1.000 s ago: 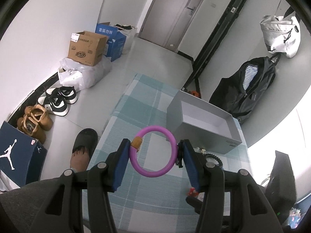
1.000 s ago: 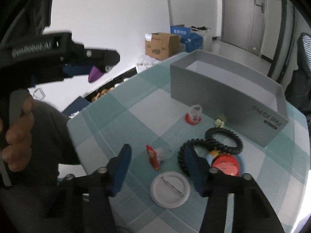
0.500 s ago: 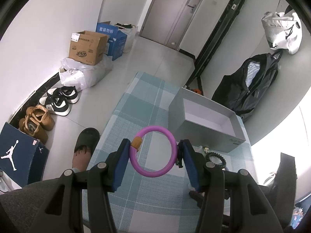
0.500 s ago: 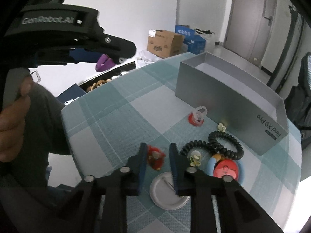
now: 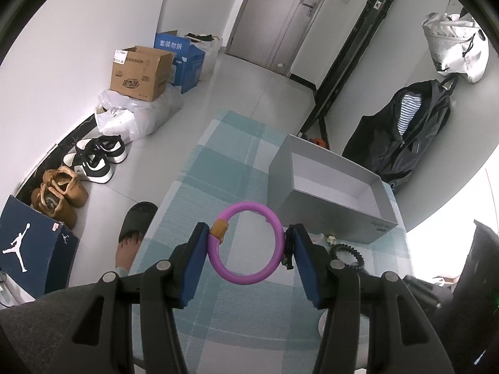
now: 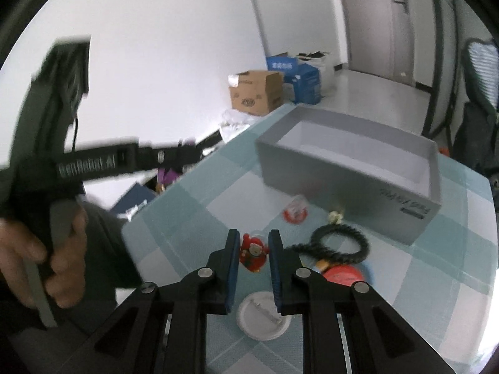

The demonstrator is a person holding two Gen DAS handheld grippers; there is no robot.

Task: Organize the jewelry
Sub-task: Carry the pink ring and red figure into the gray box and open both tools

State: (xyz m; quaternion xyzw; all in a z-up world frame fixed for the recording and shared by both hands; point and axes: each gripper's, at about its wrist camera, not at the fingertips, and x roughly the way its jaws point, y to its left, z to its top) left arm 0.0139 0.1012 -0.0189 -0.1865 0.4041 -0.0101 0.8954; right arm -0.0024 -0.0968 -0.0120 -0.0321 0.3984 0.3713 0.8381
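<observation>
My left gripper (image 5: pixel 248 244) is shut on a purple ring bracelet (image 5: pixel 246 242) with an orange clasp, held in the air above the checked tablecloth, short of the open grey box (image 5: pixel 330 188). My right gripper (image 6: pixel 253 251) is shut on a small red figure charm (image 6: pixel 253 251) and holds it above the table. On the cloth lie a black coiled hair tie (image 6: pixel 338 244), a red round piece (image 6: pixel 341 275), a white round badge (image 6: pixel 263 316) and a red and clear charm (image 6: pixel 294 210). The grey box (image 6: pixel 349 168) stands behind them.
The left gripper and the hand holding it (image 6: pixel 62 218) fill the left of the right wrist view. Beyond the table's left edge are a foot in a black slipper (image 5: pixel 132 233), shoes (image 5: pixel 93 159) and cardboard boxes (image 5: pixel 140 71). A black jacket (image 5: pixel 402 134) hangs at the right.
My right gripper closed on the red figure charm and lifted it off the cloth. My left gripper rose a little with the purple bracelet still in it.
</observation>
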